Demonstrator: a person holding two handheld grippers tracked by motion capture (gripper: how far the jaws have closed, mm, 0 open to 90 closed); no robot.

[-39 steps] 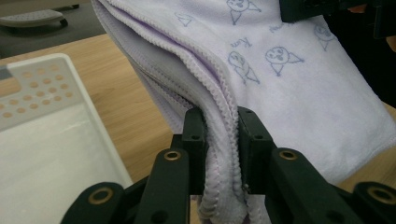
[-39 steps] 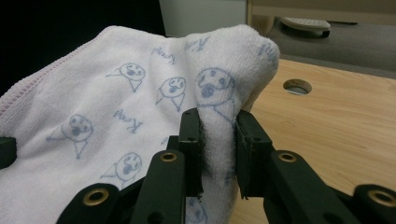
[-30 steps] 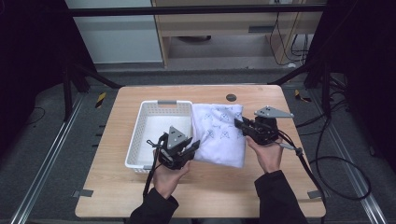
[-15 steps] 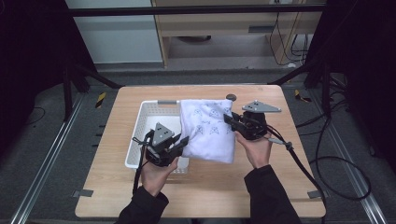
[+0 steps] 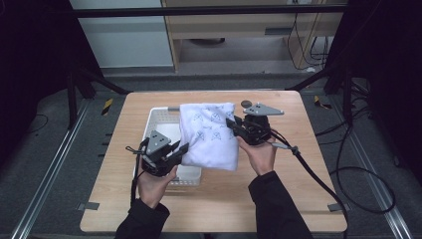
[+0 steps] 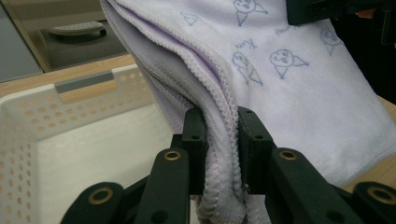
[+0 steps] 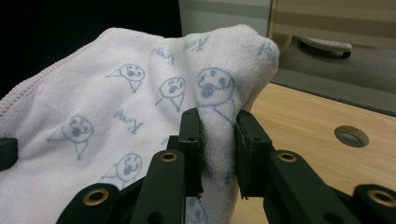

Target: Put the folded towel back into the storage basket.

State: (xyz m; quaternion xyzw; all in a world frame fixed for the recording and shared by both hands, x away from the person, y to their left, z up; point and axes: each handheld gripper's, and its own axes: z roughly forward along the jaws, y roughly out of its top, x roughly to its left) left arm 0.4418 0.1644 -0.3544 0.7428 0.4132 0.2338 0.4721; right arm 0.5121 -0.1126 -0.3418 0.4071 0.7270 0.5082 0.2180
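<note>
Towel [image 5: 209, 134] hangs in the air between the two grippers, above the table [image 5: 298, 199]. It is white with small printed faces and words, and it is folded in several layers. The left gripper [image 5: 181, 149] has its jaws closed on the stitched edge of the towel; in the left gripper view the layers are squeezed between the two black jaws [image 6: 219, 140]. The right gripper [image 5: 231, 123] also has its jaws closed on the towel, on a thick fold at the far corner [image 7: 217, 140]. The left part of the towel is over the basket [image 5: 159, 119], which is white with small holes in its walls and stands on the table. The inside of the basket [image 6: 93, 154] that I can see is bare. Near the right gripper, a round hole [image 7: 351, 136] is in the wooden table top, just beside the towel's far corner. A cable [image 5: 318, 179] goes from the right gripper over the table edge.
</note>
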